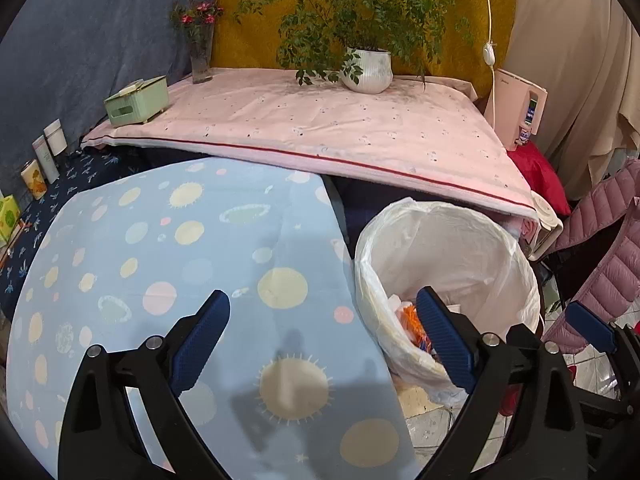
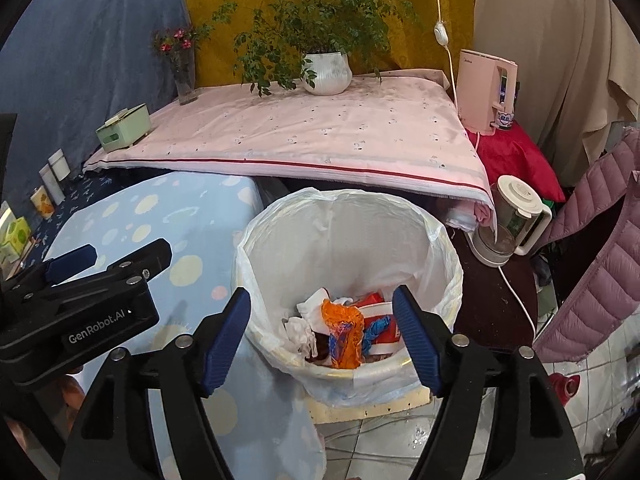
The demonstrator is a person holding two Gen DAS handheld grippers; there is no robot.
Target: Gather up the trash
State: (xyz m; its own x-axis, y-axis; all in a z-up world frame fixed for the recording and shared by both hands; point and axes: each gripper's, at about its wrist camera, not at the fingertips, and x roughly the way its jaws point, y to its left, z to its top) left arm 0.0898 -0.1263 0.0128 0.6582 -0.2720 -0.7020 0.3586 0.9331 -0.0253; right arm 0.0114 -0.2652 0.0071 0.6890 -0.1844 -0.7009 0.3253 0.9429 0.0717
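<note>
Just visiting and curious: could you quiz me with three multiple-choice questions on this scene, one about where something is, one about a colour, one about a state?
1. Where is the orange wrapper?
A. on the pink cloth
B. inside the lined bin
C. on the floor

2. What colour is the tissue box?
A. green
B. red
C. black

3. How are the right gripper jaws?
A. shut on a wrapper
B. shut, empty
C. open, empty

Answers: 1 B, it lies among trash in the bag. 2 A, pale green. 3 C, the blue pads stand apart with nothing between them.

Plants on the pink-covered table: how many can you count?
2: a leafy potted plant at the back centre, and a vase of red flowers at the back left corner. None seems hidden.
</note>
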